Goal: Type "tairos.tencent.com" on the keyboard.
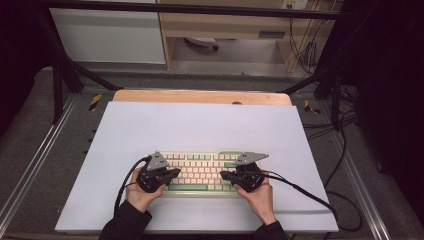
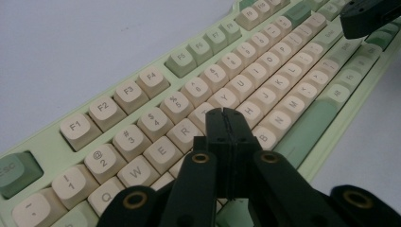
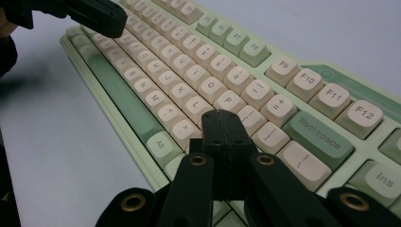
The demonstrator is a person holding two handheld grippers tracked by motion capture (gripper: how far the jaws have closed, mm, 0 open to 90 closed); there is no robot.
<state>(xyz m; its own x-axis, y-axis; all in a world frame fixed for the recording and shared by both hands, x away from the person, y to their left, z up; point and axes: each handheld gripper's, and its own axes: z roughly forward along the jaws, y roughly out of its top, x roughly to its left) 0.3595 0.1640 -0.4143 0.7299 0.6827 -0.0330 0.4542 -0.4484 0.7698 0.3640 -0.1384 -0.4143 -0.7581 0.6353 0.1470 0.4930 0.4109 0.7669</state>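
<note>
One keyboard (image 1: 200, 172), pale green with cream keycaps, lies on the white mat (image 1: 195, 130) at the near middle of the table (image 1: 200, 96). Two grippers hover over it. The left gripper (image 1: 172, 173) sits above the keyboard's left half, jaws pressed together with nothing between them, tips over the T/G keys. The right gripper (image 1: 226, 175) sits above the right half, jaws likewise closed and empty, tips near the P key (image 3: 229, 100).
</note>
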